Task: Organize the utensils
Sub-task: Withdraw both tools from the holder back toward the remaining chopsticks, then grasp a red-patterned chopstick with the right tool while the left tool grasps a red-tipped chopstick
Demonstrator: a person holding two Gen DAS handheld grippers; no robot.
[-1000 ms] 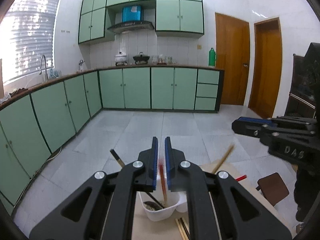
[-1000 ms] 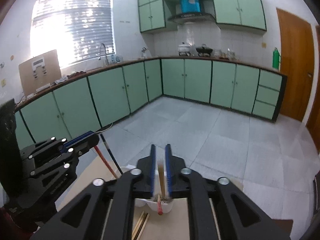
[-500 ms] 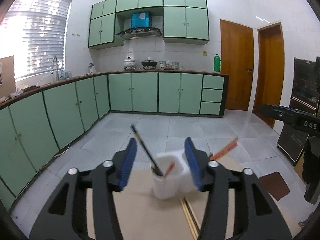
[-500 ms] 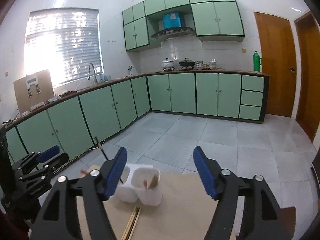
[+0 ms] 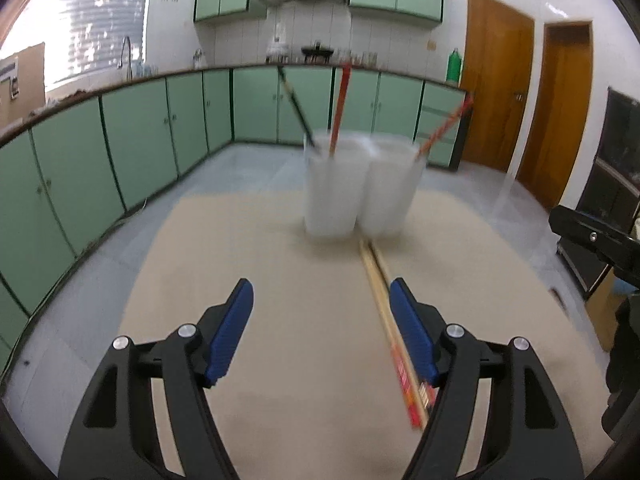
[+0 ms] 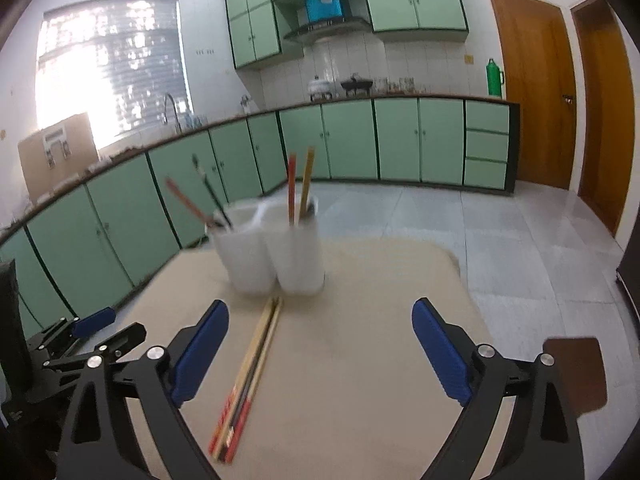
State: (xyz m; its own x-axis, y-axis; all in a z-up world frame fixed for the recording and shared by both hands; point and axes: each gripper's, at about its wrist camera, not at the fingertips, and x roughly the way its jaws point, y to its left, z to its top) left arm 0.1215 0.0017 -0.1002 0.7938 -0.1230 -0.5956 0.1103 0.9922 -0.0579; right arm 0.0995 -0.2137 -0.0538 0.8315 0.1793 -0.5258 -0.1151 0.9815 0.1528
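Both grippers, left (image 5: 322, 330) and right (image 6: 320, 354), dropped back from holder (image 6: 270, 256); jaws just opened, empty (chopsticks delivered), poised over bench pair (image 6: 244, 380).

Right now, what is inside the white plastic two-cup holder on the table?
The white plastic two-cup holder holds chopsticks: a red one and a yellow one in one cup, a red and a black in the other. The walls hide their lower ends.

Left gripper (image 5: 321, 314): black angular frame with triangular cut-outs, ribbed blue finger pads (image 5: 228, 340), silver screws at the joints. Right gripper (image 6: 320, 354): same black frame, blue pads (image 6: 440, 354), silver screws, filling the lower frame.
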